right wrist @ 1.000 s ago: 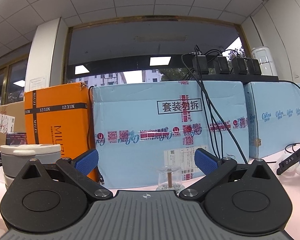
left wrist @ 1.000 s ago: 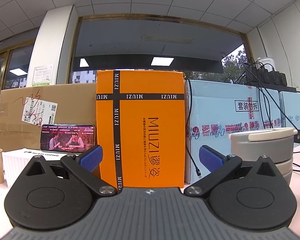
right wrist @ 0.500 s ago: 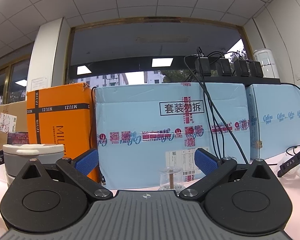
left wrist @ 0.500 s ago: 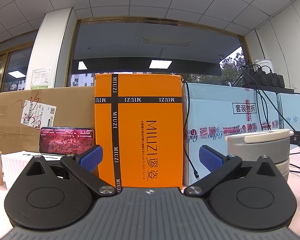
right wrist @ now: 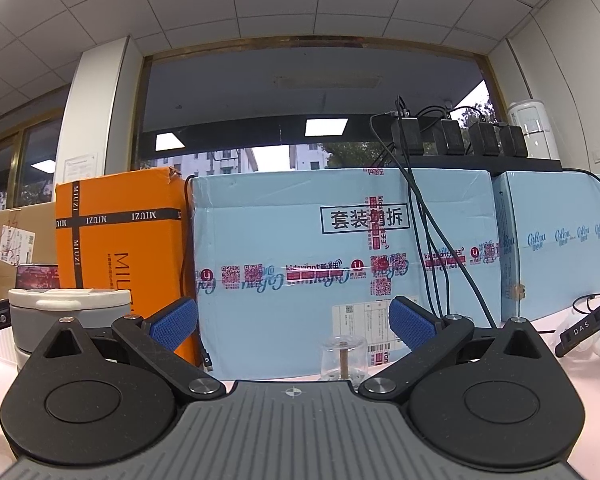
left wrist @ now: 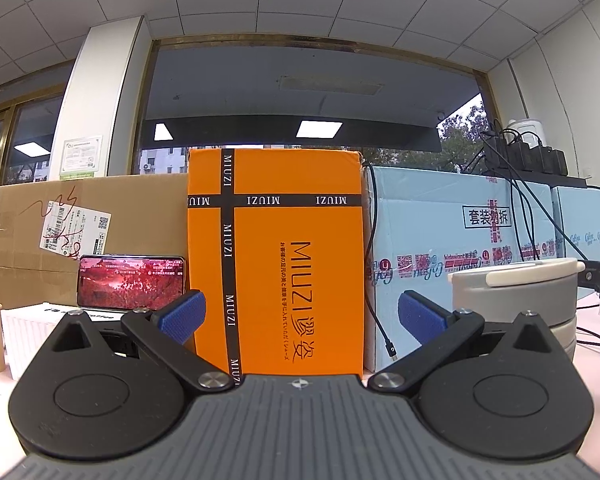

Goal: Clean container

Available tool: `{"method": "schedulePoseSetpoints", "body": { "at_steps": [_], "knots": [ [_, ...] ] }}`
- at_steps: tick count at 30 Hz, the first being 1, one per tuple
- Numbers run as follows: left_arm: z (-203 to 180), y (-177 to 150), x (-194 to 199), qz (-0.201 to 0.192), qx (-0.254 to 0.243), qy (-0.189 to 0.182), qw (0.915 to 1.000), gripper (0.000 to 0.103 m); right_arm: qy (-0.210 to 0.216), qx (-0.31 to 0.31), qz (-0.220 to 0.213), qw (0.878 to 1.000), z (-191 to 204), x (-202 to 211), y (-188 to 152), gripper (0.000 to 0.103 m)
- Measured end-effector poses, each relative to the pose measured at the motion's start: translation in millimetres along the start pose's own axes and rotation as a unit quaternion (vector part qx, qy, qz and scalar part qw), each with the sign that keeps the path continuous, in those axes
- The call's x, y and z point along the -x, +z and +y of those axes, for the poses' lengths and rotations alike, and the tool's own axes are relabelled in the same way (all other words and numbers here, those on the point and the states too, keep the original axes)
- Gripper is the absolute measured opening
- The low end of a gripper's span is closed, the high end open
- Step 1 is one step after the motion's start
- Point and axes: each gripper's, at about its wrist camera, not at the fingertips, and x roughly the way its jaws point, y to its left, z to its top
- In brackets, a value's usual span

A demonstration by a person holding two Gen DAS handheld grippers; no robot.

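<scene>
Both tongs are spread wide and grasp nothing, probably poised before any cleaning starts. The grey container (left wrist: 514, 292) stands lidded on the table, right of the left tongs (left wrist: 302, 316) and left of the right tongs (right wrist: 292, 324).

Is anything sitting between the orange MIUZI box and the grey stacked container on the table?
Only a black cable hanging down the light-blue carton, seen in the left wrist view between the orange MIUZI box and the grey stacked container with cream lid.
</scene>
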Motion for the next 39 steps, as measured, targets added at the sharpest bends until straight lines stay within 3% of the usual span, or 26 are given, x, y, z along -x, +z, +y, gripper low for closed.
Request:
{"method": "schedulePoseSetpoints", "body": {
  "at_steps": [39],
  "knots": [
    [-1.5, 0.4, 0.0, -0.001, -0.003, -0.003, 1.0, 0.103, 0.002, 0.002, -0.001, 1.0, 2.6, -0.8, 0.6, 0.103]
  ]
}}
